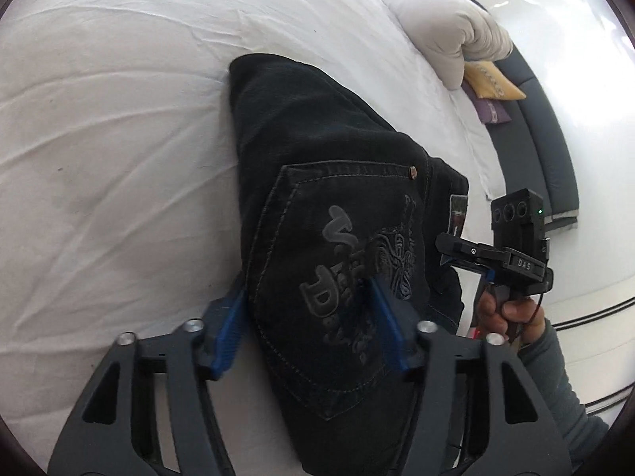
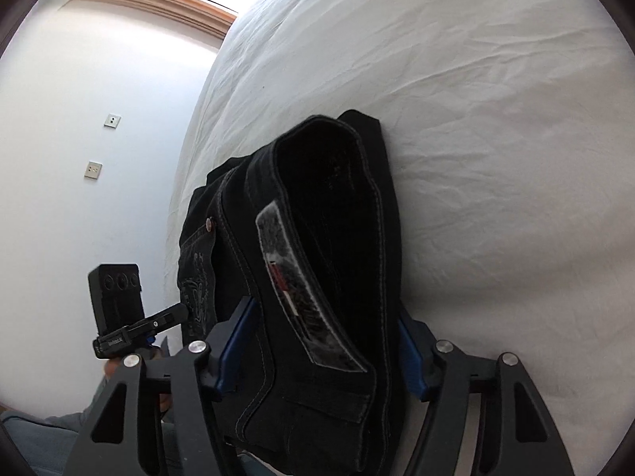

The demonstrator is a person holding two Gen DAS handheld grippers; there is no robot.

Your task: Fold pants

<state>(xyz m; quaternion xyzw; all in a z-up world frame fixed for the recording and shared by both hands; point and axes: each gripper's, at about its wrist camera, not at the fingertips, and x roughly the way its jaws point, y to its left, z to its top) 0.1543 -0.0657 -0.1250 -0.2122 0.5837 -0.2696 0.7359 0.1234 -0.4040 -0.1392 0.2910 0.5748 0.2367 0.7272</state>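
Black jeans (image 1: 317, 182) lie folded in a thick bundle on the white bed sheet (image 1: 119, 139), the back pocket with grey lettering facing up. My left gripper (image 1: 309, 289) is open, its blue pads straddling the pocket end. My right gripper (image 2: 325, 325) is open around the waistband end (image 2: 329, 238), where a label patch shows. The right gripper also shows in the left wrist view (image 1: 446, 254) at the waistband edge. The left gripper also shows in the right wrist view (image 2: 182, 311) beside the jeans.
A rolled beige duvet (image 1: 436, 20) lies at the bed's far end, with yellow (image 1: 492, 79) and purple (image 1: 490, 109) cushions beside it. A grey bed frame edge (image 1: 543, 146) runs along the right. A white wall with sockets (image 2: 95, 170) is left of the bed.
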